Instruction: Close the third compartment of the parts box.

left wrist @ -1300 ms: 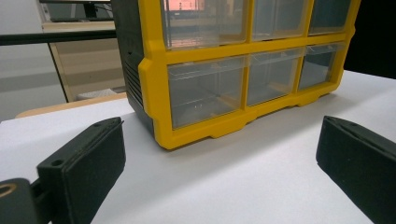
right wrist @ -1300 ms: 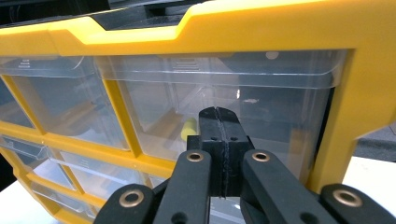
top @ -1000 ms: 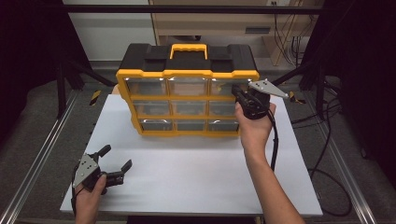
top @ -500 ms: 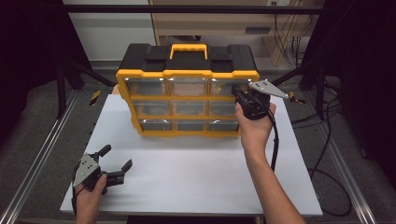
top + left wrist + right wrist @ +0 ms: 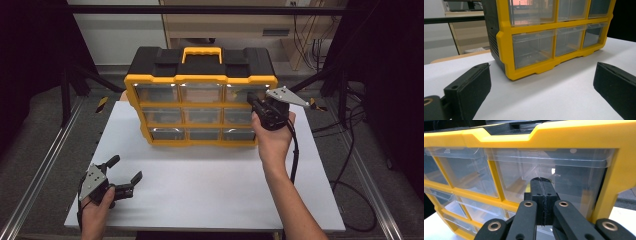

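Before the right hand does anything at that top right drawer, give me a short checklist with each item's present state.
1. Right gripper at the top right drawer of the organizer: ok.
2. Its jaws shut, pads pressed together: ok.
3. Whether the tips touch the drawer front or hold anything on it: cannot tell.
4. Top right drawer closed, flush with its neighbours: ok.
5. Left gripper open, low over the table, apart from the organizer: ok.
6. Organizer steadied by the other hand: not ok; it stands unheld.
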The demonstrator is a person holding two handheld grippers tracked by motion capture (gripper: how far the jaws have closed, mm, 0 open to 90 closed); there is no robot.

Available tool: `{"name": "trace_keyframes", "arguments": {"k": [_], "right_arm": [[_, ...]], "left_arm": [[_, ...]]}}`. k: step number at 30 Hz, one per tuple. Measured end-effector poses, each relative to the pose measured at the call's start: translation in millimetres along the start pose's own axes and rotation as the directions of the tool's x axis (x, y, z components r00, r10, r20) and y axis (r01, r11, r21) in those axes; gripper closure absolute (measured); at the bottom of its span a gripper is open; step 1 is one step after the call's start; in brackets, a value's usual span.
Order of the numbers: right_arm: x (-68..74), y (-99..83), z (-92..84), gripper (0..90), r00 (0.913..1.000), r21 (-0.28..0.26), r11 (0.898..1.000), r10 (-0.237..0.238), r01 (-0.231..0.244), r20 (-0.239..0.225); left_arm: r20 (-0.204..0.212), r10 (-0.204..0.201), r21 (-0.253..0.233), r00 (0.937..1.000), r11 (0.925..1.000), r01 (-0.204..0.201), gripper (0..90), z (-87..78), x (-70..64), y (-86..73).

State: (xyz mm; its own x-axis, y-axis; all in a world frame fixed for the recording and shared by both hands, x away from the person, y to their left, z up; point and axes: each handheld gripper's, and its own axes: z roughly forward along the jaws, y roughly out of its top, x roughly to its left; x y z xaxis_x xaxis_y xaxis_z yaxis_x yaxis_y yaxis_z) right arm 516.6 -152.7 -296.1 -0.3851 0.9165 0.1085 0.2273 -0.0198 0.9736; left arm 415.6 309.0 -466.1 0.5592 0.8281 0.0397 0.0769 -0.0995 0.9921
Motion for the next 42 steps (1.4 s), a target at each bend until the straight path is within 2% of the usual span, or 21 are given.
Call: {"name": "trace_keyframes", "arguments": {"k": [28,37,42], "right_arm": [[5.4,0.5,-10.8,90.0,0.9984,0.012,0.999,-0.041,0.042,-0.039],[6.7,1.9,-17.5,82.8,0.9965,0.006,0.998,-0.057,0.057,-0.062],[7.7,2.1,-20.1,72.8,0.9929,0.009,0.998,-0.065,0.067,-0.1]], "left_arm": [[0.003,-0.001,0.001,1.0,1.0,0.001,1.0,0.7,-0.7,-0.1],[0.003,-0.004,0.001,1.0,1.0,0.004,1.0,0.9,-0.7,-0.4],[0.004,-0.001,0.005,1.0,1.0,0.001,1.0,1.1,-0.7,-0.7]]}}
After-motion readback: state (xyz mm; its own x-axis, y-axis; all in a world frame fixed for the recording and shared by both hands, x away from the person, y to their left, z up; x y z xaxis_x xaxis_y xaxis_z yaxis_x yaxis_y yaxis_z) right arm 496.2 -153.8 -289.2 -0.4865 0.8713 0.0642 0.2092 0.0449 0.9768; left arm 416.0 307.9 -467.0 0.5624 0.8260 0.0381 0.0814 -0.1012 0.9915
